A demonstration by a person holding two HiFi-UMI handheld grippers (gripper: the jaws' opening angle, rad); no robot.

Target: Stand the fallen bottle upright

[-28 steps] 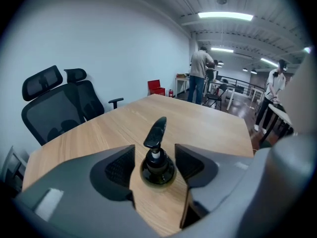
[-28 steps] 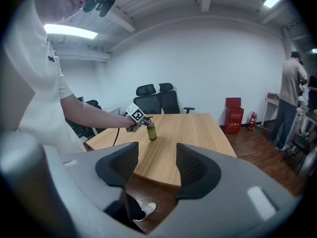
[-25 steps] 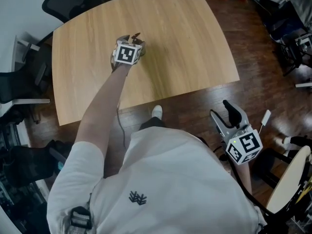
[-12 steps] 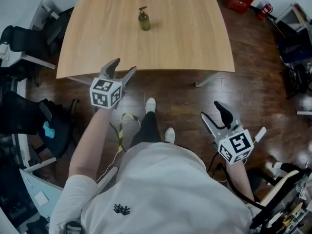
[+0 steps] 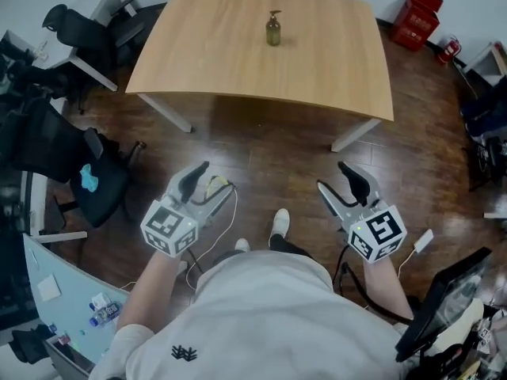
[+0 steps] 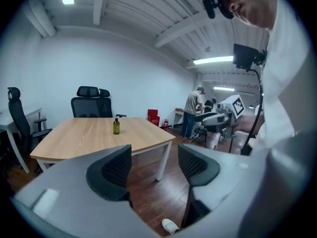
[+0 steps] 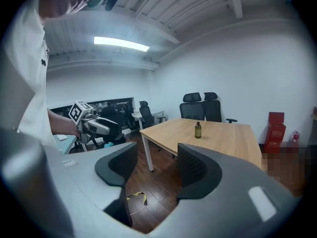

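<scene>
A small olive-green pump bottle [image 5: 273,30] stands upright on the far half of the light wooden table [image 5: 238,62]; it also shows as the bottle [image 6: 116,125] and the bottle [image 7: 198,129], both small and distant. My left gripper [image 5: 207,182] hangs over the dark wood floor, well short of the table. Its jaws are closing with nothing between them [image 6: 154,163]. My right gripper [image 5: 342,182] is level with it over the floor, open and empty [image 7: 156,163]. Both point toward the table.
Black office chairs [image 5: 75,26] stand left of the table and behind it [image 6: 90,102]. A red crate [image 5: 421,6] and an extinguisher [image 5: 448,50] sit at the right. A yellow cable [image 5: 218,185] and my shoe [image 5: 279,222] are on the floor. People stand far back [image 6: 190,114].
The left gripper was over the table around the bottle; it has let go and drawn far back over the floor. The bottle stays upright. The table now lies farther off.
</scene>
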